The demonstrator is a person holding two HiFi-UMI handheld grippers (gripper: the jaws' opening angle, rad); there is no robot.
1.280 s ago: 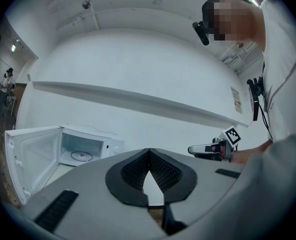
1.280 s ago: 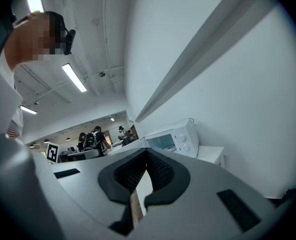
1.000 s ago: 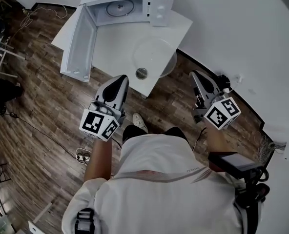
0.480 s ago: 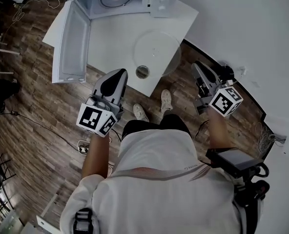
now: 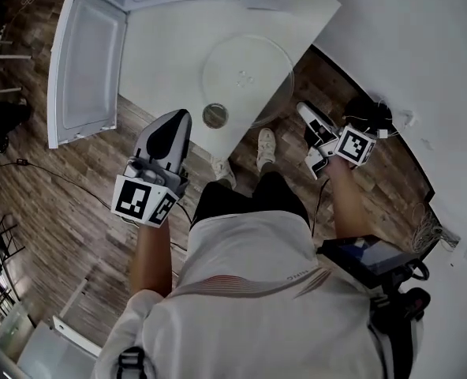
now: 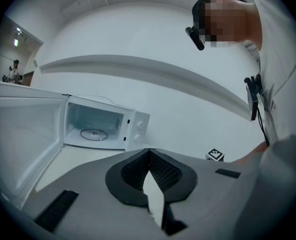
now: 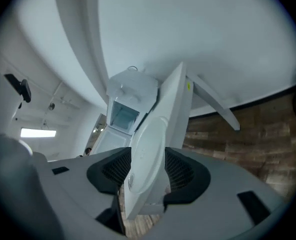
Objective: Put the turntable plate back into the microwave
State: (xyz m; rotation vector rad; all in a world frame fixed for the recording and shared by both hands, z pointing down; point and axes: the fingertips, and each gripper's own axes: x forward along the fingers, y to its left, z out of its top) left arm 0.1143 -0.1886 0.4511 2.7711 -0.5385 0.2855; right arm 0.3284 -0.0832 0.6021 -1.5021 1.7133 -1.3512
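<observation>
You're in a white short-sleeved shirt (image 5: pixel 257 306) with a thin red stripe across the back, plus dark trousers (image 5: pixel 245 200) and pale shoes (image 5: pixel 266 148). The left gripper (image 5: pixel 178 118) and right gripper (image 5: pixel 305 113) are grey shells with black waffle pads (image 6: pixel 163 171), and each has a black-and-white marker cube (image 5: pixel 145 201). There's a black box (image 5: pixel 375 263) with cables at the lower right.

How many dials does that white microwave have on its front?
2. Both sit on the control panel of the microwave, right of its open cavity: the upper dial and the lower dial directly beneath it. None seems hidden.
</observation>
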